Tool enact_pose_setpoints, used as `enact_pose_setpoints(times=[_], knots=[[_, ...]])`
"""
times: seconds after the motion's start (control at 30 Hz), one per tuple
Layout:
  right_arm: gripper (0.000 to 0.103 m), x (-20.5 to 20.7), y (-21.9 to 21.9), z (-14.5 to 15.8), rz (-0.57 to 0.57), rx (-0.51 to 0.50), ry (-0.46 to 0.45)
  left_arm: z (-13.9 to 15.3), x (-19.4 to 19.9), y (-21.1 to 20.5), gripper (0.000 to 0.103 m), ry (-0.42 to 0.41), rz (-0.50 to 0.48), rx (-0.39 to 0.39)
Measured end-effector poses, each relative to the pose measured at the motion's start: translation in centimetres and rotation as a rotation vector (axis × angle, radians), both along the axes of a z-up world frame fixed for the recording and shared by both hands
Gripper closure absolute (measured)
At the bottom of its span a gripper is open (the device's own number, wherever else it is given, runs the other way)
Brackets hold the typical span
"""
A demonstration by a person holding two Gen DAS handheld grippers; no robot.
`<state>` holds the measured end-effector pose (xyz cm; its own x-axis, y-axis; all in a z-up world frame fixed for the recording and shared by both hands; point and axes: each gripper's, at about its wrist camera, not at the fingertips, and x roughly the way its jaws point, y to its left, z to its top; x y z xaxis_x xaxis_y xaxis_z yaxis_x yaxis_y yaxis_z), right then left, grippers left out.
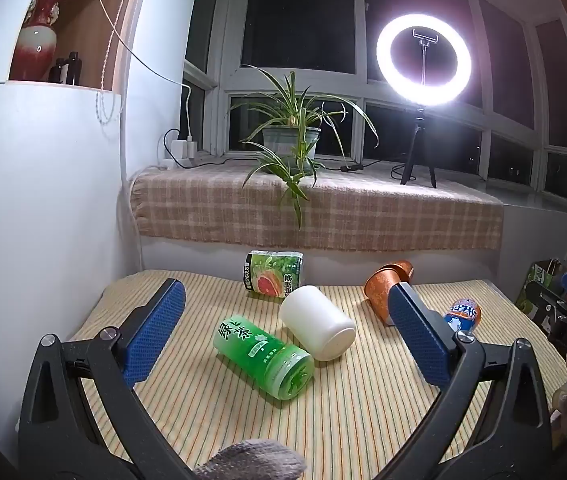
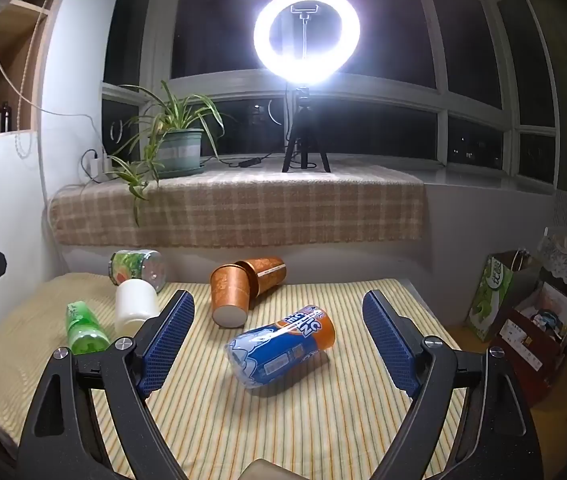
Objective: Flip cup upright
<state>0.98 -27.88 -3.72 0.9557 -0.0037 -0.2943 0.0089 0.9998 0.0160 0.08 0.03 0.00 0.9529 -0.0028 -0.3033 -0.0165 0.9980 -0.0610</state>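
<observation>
Left wrist view shows my left fingers (image 1: 283, 328) spread wide and holding nothing, with the green tea cup (image 1: 264, 356) and the white cup (image 1: 317, 322) both lying on their sides between them on the striped counter (image 1: 343, 420), touching each other. Behind them a grapefruit-print cup (image 1: 273, 274) lies tipped over too. Right wrist view has my right fingers (image 2: 279, 340) just as wide apart and empty, the blue and orange Arctic Ocean cup (image 2: 281, 346) on its side between them. Two copper cups (image 2: 243, 286) lie beyond it, seemingly nested, though I can't be sure. A ring light (image 2: 307, 34) glares from the window ledge beside a potted plant (image 2: 171, 140)
</observation>
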Motion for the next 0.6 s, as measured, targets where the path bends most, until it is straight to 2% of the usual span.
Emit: enact_pose_setpoints(times=[0.6], knots=[[0.017,0.02,0.16,0.1,0.002,0.001,-0.009,0.03,0.07,-0.06,0.0,-0.012,0.006,-0.001]])
